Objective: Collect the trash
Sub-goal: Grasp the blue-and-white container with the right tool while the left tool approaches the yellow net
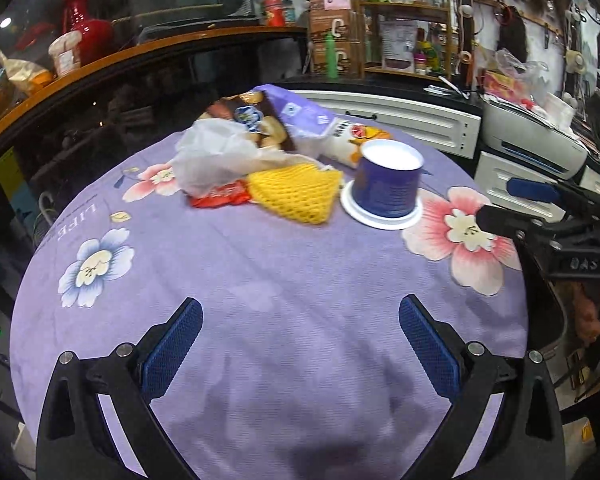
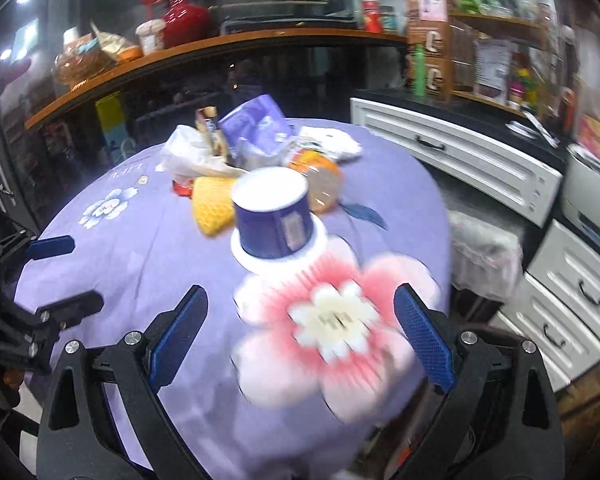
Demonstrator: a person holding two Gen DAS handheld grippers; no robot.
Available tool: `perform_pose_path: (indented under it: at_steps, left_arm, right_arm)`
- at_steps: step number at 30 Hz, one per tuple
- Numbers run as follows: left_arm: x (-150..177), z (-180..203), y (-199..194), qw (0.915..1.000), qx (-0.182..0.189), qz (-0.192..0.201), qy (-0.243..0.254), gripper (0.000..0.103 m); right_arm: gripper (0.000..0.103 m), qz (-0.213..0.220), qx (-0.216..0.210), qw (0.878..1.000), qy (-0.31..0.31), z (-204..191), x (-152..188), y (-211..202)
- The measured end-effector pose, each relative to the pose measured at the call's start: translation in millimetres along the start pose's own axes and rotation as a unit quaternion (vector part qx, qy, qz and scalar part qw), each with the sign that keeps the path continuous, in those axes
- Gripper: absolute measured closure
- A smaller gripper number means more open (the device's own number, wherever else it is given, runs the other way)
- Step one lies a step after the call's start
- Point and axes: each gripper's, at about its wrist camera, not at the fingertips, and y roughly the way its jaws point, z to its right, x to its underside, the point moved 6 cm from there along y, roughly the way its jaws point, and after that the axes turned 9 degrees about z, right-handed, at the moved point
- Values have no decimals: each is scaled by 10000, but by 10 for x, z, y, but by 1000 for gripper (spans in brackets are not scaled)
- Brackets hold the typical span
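Left gripper (image 1: 300,344): hung over the near part of the round table, blue pads spread wide, nothing between them.
Right gripper (image 2: 300,336): hung over the big pink flower on the cloth, blue pads spread wide, nothing held.
Table (image 1: 260,280): round, covered with a purple cloth printed with flowers.
Trash pile: sat far ahead of both sets of jaws, on the far side of the table, touched by neither gripper.
Blue paper cup (image 1: 388,182): stood upside down on its white rim, ahead and a bit right of the left jaws; straight ahead of the right jaws, just past the pink flower; nearest piece of trash.
Yellow foam fruit net (image 1: 296,192): lay just left of the cup, ahead of the left jaws.
Red wrapper (image 1: 220,196): lay left of the net, partly under the white plastic bag (image 1: 212,152).
Purple packet (image 1: 300,114): lay behind the bag, at the back of the pile.
Orange and white pouch (image 1: 352,136): lay behind the cup.
Right gripper seen from the left wrist view: off to the right of the left jaws, past the pink flower, fingers apart.
Right wrist view: blurry.
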Motion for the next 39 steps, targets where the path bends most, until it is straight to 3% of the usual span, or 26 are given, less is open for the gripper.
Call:
perform_pose_path:
  at_steps: [6,12,18,28,35,39]
  left_arm:
    - [-30,-203,-57,10000,-32,43,-73,6]
    - [-41,-347,-49,9998,24,25,-190,6]
    - [-25,-445,25,9996,57,-33,-266,6]
    - [-7,-412,141,9996,193,-138,-180,6]
    - [-167,-274,404,9990,312,-252,189,6]
    - [-305,-101,700,9974,376,-391,470,6]
  right_arm:
    - [10,-369,-51,9992,-167,-191,-191,564]
    - [11,-661,197,9975,-165,-209,-263,1000]
    - [28,-829,384,9958,-77,-162,-248,1187]
    - [31,-757,260,9967,165,-137,-260,1091]
    - [31,-544,136,9982,191,-121,-363,717]
    - [31,-367,271,9988,155,-15,-402,474]
